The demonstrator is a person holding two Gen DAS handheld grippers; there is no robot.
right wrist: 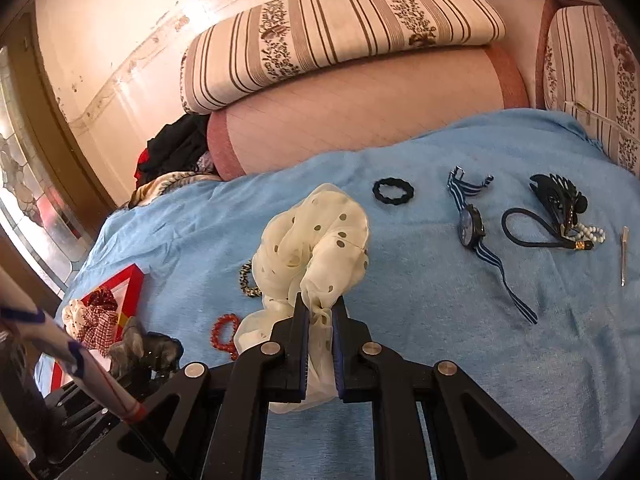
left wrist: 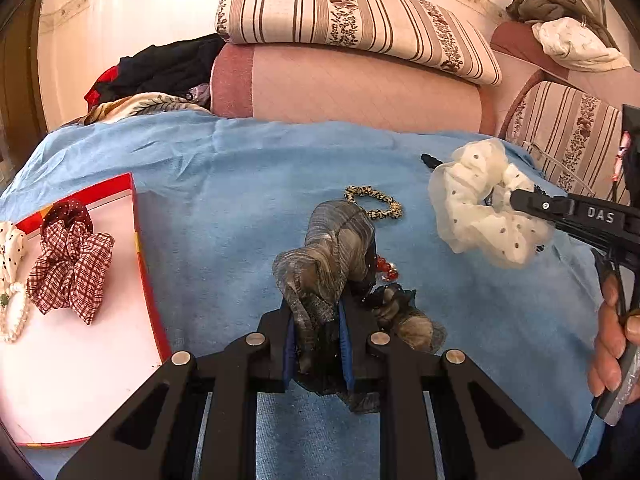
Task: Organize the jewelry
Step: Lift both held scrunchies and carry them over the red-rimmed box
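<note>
My left gripper is shut on a grey-brown sheer scrunchie, which stands up between its pads above the blue cloth. My right gripper is shut on a cream dotted scrunchie, lifted off the cloth; the left wrist view shows that scrunchie at the right, pinched by the right gripper's fingers. A red-rimmed box at the left holds a red checked scrunchie. A leopard-print hair tie and a red bead bracelet lie on the cloth.
On the blue cloth to the right lie a black hair tie, a striped-band watch, a black loop with white beads, a black claw clip and a thin metal pin. Striped cushions rise behind.
</note>
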